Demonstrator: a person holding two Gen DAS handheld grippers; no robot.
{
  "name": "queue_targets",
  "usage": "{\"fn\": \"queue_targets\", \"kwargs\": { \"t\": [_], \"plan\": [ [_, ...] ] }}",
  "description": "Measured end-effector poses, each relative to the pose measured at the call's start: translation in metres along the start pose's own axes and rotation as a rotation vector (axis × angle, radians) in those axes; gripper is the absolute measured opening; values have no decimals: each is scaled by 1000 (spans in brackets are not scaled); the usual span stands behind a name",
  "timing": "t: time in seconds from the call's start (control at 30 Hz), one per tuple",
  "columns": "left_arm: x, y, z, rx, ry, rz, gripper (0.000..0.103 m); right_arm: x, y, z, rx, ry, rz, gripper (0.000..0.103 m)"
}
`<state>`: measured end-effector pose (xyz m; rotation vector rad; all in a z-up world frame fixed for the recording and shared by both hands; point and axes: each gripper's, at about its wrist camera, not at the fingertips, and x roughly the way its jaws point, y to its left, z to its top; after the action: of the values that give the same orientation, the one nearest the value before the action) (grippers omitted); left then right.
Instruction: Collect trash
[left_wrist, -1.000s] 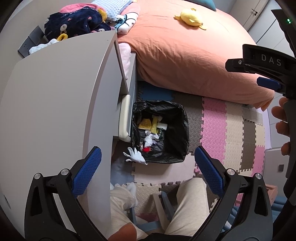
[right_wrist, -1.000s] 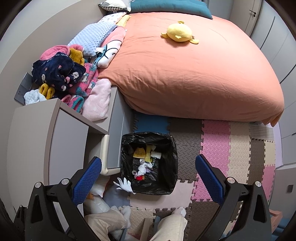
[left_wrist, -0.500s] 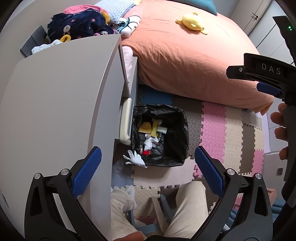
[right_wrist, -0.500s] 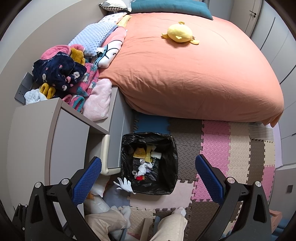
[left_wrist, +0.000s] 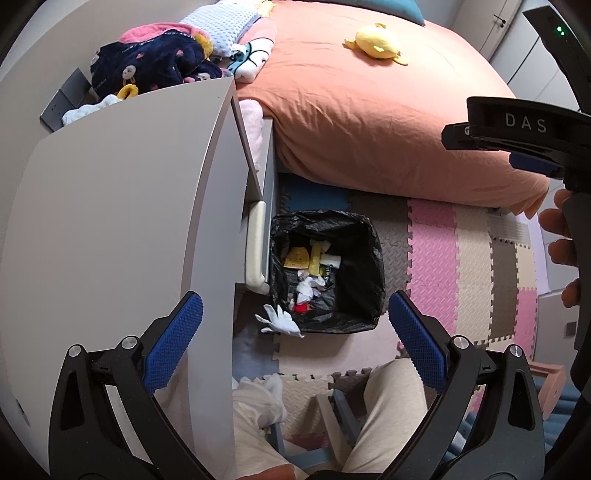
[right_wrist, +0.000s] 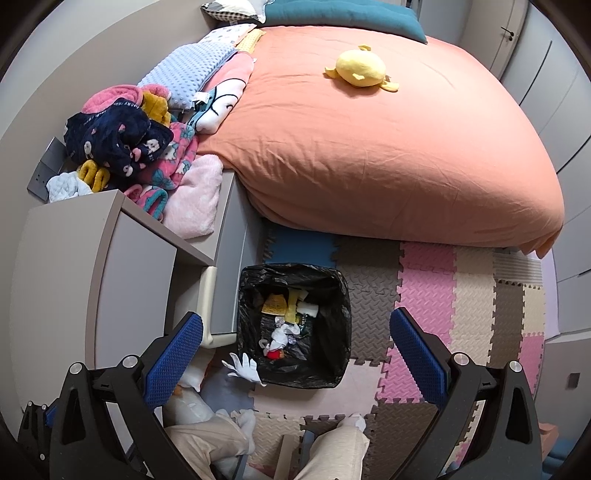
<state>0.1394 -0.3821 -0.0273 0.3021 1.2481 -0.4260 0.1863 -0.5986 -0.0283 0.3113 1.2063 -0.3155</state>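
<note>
- Black plastic liner bag fills the square trash bin (left_wrist: 364, 295) (right_wrist: 332, 332) standing on the floor, touching the corner of the grey table (left_wrist: 110, 229) (right_wrist: 59, 258).
- Inside the bin lie yellow wrappers, crumpled white paper (left_wrist: 308, 286) (right_wrist: 280, 336) and a small red scrap.
- White crumpled glove (left_wrist: 280, 321) (right_wrist: 244, 367) lies on the floor at the bin's 7 o'clock corner, touching its rim.
- Left tongs (left_wrist: 293, 338) hang over the table edge, their blue ribbed pads wide apart and holding nothing; the bin shows between them.
- Right tongs (right_wrist: 295, 356) hover above the bin, also spread wide and empty. In the left view they show at 3 o'clock, gripped by a hand (left_wrist: 561, 240).
- Interlocking foam floor mats (left_wrist: 436, 258) (right_wrist: 424, 280) in pink, cream, grey and blue cover the floor.
- Salmon-orange bed (left_wrist: 369, 122) (right_wrist: 369, 147) fills 12 o'clock, with a yellow plush toy (left_wrist: 376, 42) (right_wrist: 360, 68) on it.
- Navy, pink and blue soft clothes (left_wrist: 151, 66) (right_wrist: 122, 140) are heaped at 10 o'clock beyond the table.
- Legs in beige trousers (left_wrist: 384, 417) (right_wrist: 332, 454) show at 6 o'clock.
</note>
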Motion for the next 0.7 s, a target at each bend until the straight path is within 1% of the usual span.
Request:
{"fn": "queue_targets", "kwargs": {
  "t": [0.47,0.7],
  "plan": [
    [1,1,-1,-7,14,-17,97,-1,2,0,-5,0,-2,101],
    [-1,0,-1,-2,0,-12,97,-1,5,0,-6,1,-4,101]
  ]
}}
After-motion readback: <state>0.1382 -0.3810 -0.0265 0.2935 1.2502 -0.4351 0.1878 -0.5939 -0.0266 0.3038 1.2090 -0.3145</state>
